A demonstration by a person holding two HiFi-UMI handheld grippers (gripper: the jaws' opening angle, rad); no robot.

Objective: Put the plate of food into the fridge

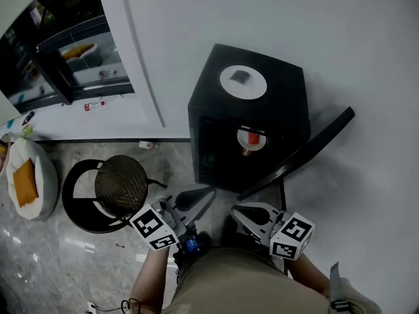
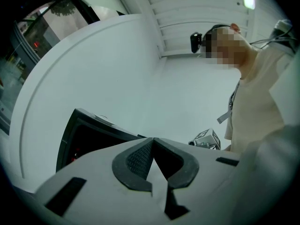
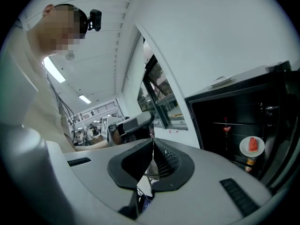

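One plate (image 1: 251, 138) inside fridge (image 1: 288, 77), ahead of left tool (image 1: 196, 198), right tool (image 1: 247, 213)

A round woven-seat stool (image 1: 121, 183) stands on the marble floor (image 1: 39, 254) at 8 o'clock; a white bag (image 1: 40, 175), orange inside, lies at 9 o'clock.

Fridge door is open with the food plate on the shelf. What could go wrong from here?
The plate seems to sit near the shelf's front, so swinging the door shut may knock it. A hard shut could also jolt the other plate on top of the fridge. The door's lower edge hangs close to the shut right tool and may snag it.
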